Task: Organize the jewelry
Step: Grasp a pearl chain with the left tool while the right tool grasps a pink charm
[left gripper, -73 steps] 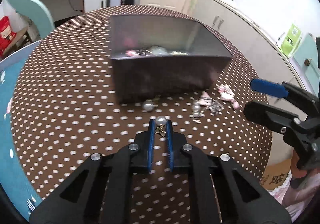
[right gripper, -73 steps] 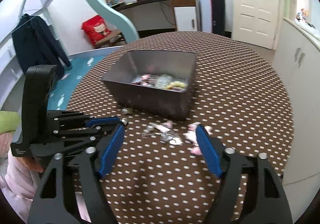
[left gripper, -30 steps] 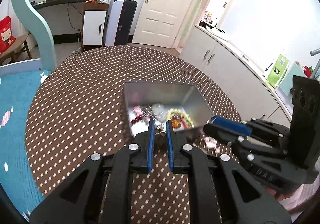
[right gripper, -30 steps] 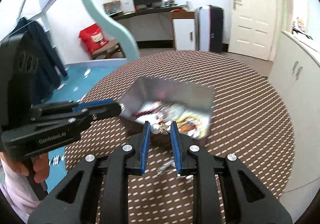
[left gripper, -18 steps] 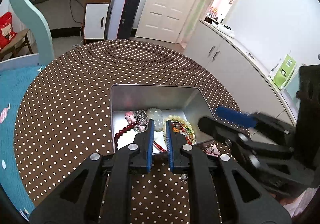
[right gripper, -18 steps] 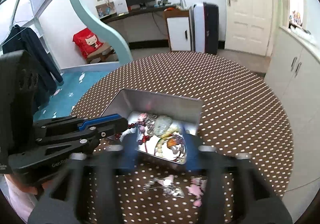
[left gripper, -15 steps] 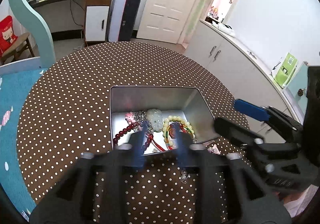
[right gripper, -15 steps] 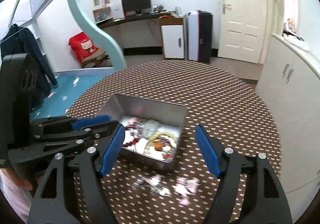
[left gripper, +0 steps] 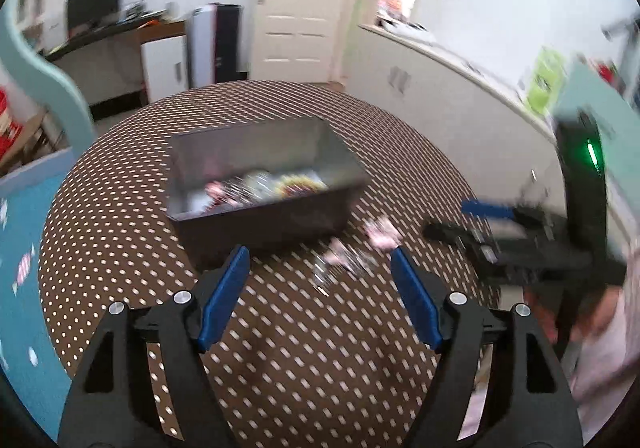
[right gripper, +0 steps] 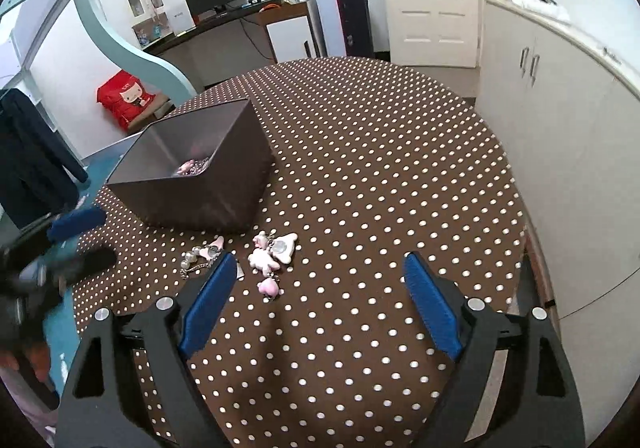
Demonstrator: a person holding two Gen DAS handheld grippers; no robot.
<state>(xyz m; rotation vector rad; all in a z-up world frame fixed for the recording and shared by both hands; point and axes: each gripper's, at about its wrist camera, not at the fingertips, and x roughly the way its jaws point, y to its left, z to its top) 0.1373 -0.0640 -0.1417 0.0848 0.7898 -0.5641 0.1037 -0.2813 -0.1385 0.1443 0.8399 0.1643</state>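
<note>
A grey metal box (left gripper: 280,208) with several beads and charms inside stands on the brown dotted table (left gripper: 120,216). My left gripper (left gripper: 318,254) hovers just before the box. Its jaws are opening, with nothing between them. Loose jewellery (left gripper: 344,260) lies on the cloth beyond its tips, blurred. In the right wrist view the box (right gripper: 224,172) is at the left. Pink charms (right gripper: 272,254) and a pearl chain (right gripper: 198,258) lie in front of it. My right gripper (right gripper: 320,260) hangs above them, jaws opening and empty.
The right gripper's fingers (left gripper: 484,208) reach in from the right in the left wrist view, a hand behind them. White cabinets (right gripper: 560,108) run along the right of the round table. A teal bed frame (right gripper: 132,40) and a desk stand behind.
Both grippers were shut on small pearl pieces over the box. Both now stand open and empty. They have pulled back from above the box towards the near side of the table.
</note>
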